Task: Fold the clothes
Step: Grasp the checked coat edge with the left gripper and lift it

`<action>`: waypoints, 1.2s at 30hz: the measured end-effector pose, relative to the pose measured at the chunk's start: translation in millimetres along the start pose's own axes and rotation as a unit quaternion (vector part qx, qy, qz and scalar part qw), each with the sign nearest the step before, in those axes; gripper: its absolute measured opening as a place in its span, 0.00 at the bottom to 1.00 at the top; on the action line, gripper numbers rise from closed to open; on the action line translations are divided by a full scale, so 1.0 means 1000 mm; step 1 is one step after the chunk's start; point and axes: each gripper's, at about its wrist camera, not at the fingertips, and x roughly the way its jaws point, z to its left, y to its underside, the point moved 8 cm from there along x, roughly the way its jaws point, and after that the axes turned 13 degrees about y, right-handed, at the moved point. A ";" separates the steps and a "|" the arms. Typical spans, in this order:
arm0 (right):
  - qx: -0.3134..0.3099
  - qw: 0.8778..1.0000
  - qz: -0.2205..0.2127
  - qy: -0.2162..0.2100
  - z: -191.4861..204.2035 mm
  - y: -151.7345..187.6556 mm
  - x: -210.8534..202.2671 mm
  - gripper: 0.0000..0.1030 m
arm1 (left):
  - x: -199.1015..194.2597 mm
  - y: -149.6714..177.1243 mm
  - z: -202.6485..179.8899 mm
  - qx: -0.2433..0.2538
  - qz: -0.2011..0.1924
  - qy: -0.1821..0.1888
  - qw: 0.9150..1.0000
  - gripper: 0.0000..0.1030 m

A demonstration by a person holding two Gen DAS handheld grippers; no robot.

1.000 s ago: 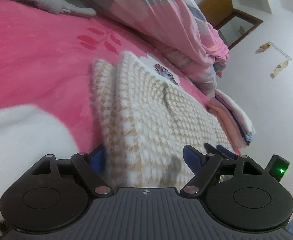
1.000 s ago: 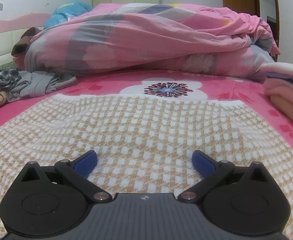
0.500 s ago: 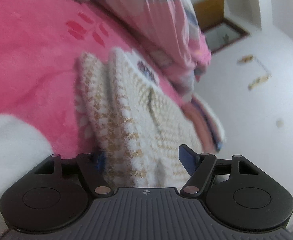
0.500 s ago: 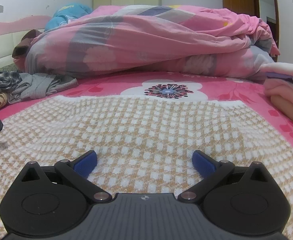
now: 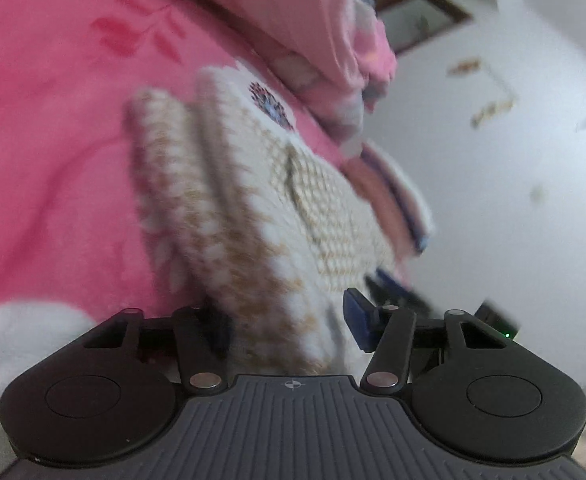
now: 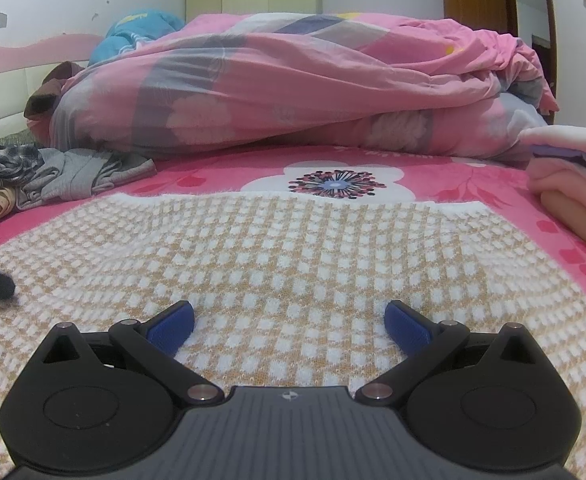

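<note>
The checked knit garment (image 6: 293,264), spread on the pink bedsheet (image 6: 505,184) before the rumpled duvet (image 6: 293,84), is best pinched deep at its edge as the left gripper (image 5: 289,322) closes, seemingly not yet clamped given blur, while the right gripper (image 6: 289,320) is kept open above it.

Rumpled pink quilt (image 6: 293,88) on floral bedsheet (image 6: 373,168)

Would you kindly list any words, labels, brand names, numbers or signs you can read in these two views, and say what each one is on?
There are no readable words or numbers.
Blue bundle behind the quilt: a yellowish print, too small to read.
Left gripper and right gripper: each body carries only a small crosshair mark, no letters.
Paper scraps on the wall: blurred, nothing legible.
</note>
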 end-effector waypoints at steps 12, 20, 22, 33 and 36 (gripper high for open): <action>0.000 1.000 -0.002 0.003 0.000 -0.001 0.000 1.00 | 0.020 0.004 -0.008 0.070 0.044 -0.041 0.996 0.53; 0.000 1.000 -0.002 0.003 0.000 0.000 0.000 1.00 | 0.015 0.004 -0.019 0.104 0.004 -0.047 0.993 0.37; 0.000 1.000 -0.003 0.003 0.000 0.000 0.000 1.00 | 0.013 0.001 -0.027 0.099 -0.009 -0.034 0.994 0.33; -0.006 1.000 -0.014 0.011 0.003 0.001 -0.003 1.00 | 0.024 -0.008 -0.075 0.112 -0.041 0.010 0.993 0.29; -0.008 1.000 -0.020 0.016 0.003 0.001 -0.004 1.00 | 0.028 -0.014 -0.085 0.096 -0.038 0.019 0.994 0.29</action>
